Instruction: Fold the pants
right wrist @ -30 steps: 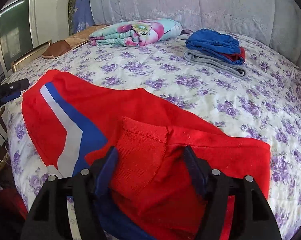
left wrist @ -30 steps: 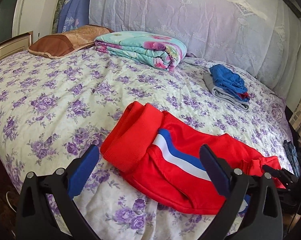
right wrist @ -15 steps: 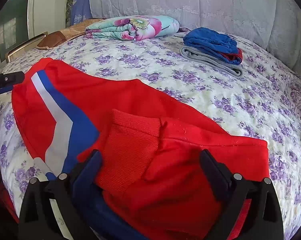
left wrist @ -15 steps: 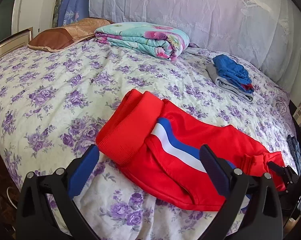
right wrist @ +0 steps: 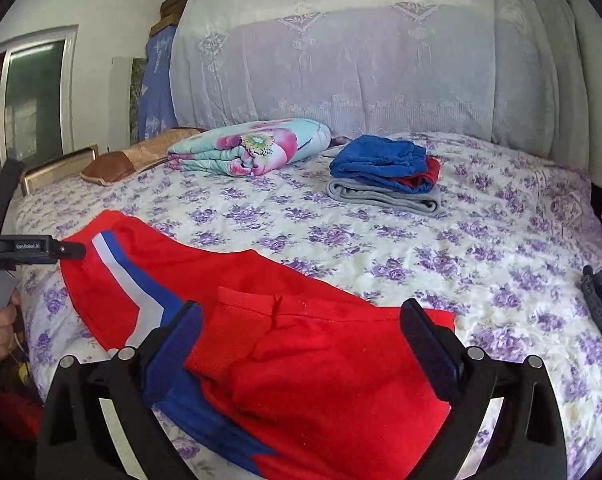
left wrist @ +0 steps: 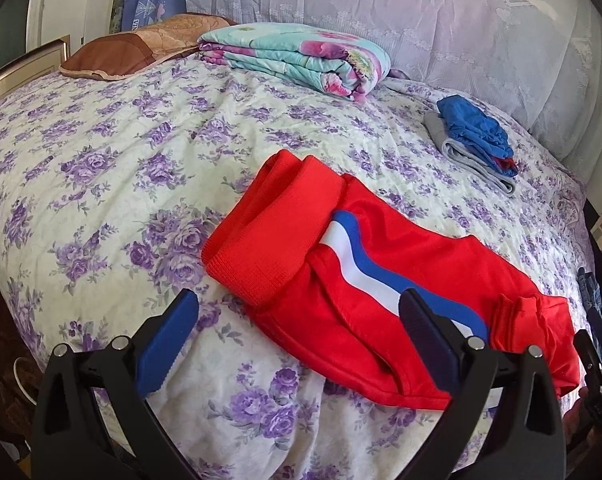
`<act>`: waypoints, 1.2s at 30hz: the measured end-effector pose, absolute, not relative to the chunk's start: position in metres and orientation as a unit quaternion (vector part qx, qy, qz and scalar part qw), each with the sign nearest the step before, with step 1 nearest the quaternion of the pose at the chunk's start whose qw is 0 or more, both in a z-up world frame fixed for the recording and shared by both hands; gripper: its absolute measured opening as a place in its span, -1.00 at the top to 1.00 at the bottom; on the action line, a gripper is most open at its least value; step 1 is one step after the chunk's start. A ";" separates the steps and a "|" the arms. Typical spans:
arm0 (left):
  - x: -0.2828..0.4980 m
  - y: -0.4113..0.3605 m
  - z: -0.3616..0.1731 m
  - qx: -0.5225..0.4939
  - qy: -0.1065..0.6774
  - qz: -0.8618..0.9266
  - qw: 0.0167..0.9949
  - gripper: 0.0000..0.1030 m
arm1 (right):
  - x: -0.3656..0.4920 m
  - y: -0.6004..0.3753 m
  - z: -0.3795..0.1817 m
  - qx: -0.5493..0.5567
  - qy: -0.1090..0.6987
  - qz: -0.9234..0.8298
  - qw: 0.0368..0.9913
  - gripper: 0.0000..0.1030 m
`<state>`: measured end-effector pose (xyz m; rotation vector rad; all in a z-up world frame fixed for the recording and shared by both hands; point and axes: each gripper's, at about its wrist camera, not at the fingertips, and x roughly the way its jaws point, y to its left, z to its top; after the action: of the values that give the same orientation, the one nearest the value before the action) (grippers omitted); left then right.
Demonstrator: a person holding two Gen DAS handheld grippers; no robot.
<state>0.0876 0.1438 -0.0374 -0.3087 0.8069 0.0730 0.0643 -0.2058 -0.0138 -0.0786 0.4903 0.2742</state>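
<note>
While both hand-held grippers gape empty, red pants [left wrist: 341, 280] lie before folded clothes [right wrist: 385, 176].

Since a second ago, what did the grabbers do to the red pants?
The right gripper let go: its jaws were closed in on the ribbed cuff of the red pants, then spread wide and drew back a little. The pants stayed lying folded on the bed. The left gripper stayed open, holding nothing, and the clothes pile didn't move.

Red pants [left wrist: 365, 300]: smooth, faintly shiny knit cloth, ribbed matt waistband [left wrist: 269, 236]. Bedspread [left wrist: 121, 168]: matt quilted floral cotton. Grippers: matt black plastic, blue rubbery pads [left wrist: 167, 342], small metal pins [left wrist: 119, 343].
</note>
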 end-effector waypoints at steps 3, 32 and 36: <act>0.091 0.148 -0.043 -0.160 0.394 0.032 0.905 -0.90 | 0.071 -0.212 -0.020 -0.013 0.262 0.154 0.953 -0.92; 0.084 0.078 0.052 -0.068 0.263 -0.029 0.962 0.19 | 0.077 -0.227 -0.035 0.039 0.302 0.142 0.942 -0.92; 0.079 0.020 0.084 -0.005 0.235 -0.092 0.968 0.48 | 0.066 -0.245 -0.025 0.040 0.286 0.118 0.950 -0.92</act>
<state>0.0792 0.0199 0.0843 -0.0092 0.4744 -0.1869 0.0662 -0.2447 -0.0251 0.0819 0.5816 0.2399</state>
